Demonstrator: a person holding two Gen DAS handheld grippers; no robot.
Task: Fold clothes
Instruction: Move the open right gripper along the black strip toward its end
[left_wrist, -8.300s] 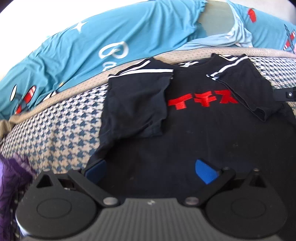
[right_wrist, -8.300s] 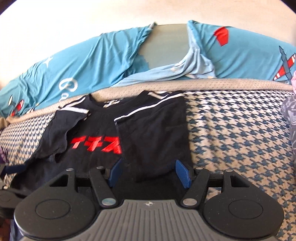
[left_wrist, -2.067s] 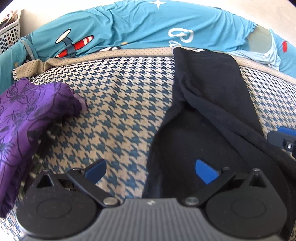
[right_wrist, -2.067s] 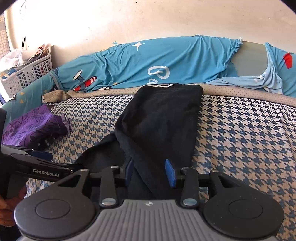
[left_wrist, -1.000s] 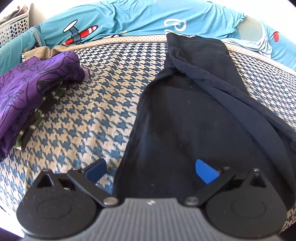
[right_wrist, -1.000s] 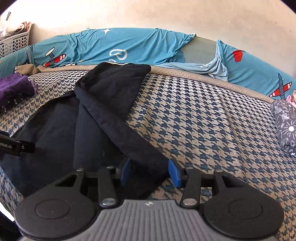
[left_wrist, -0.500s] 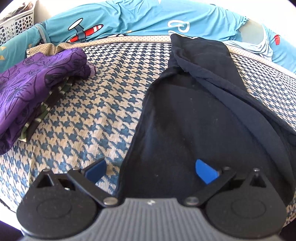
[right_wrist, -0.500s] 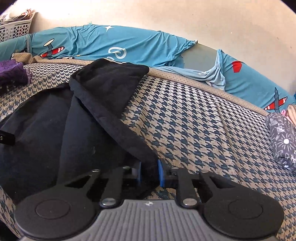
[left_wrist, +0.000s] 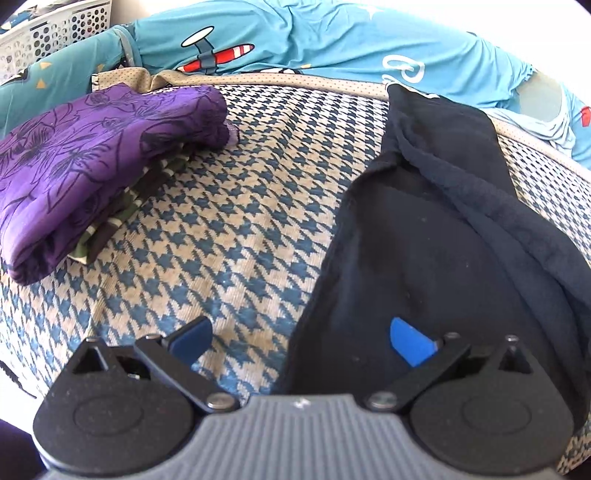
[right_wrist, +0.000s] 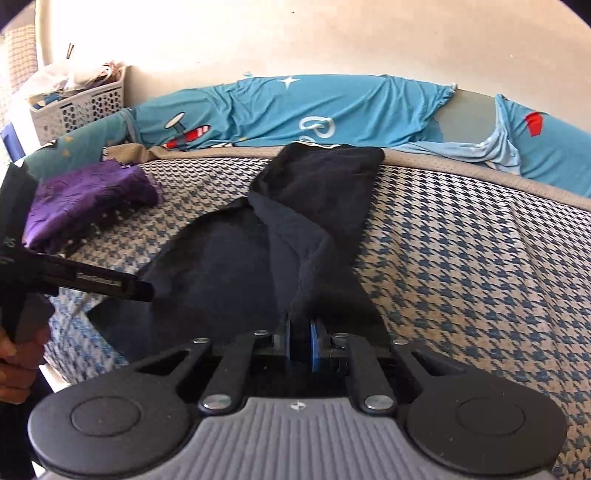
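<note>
A black T-shirt (left_wrist: 436, 236) lies lengthwise on the houndstooth bedcover (left_wrist: 229, 229), its sides folded in, with a thick fold running down its right part. My left gripper (left_wrist: 299, 338) is open; its right finger is over the shirt's near left edge and its left finger over the bedcover. In the right wrist view the black T-shirt (right_wrist: 236, 258) stretches away from me. My right gripper (right_wrist: 300, 345) is shut on the shirt's near hem and holds that bunched fold raised. The left gripper (right_wrist: 110, 284) shows there at the shirt's left edge.
A folded purple floral garment (left_wrist: 96, 155) lies on a striped one at the left of the bed. Blue airplane-print pillows (right_wrist: 332, 110) line the far side. A white laundry basket (right_wrist: 77, 103) stands at the far left by the wall.
My right gripper has closed on the shirt's near hem and lifted it, and its view has swung left. My left gripper stays open at the shirt's left edge.
</note>
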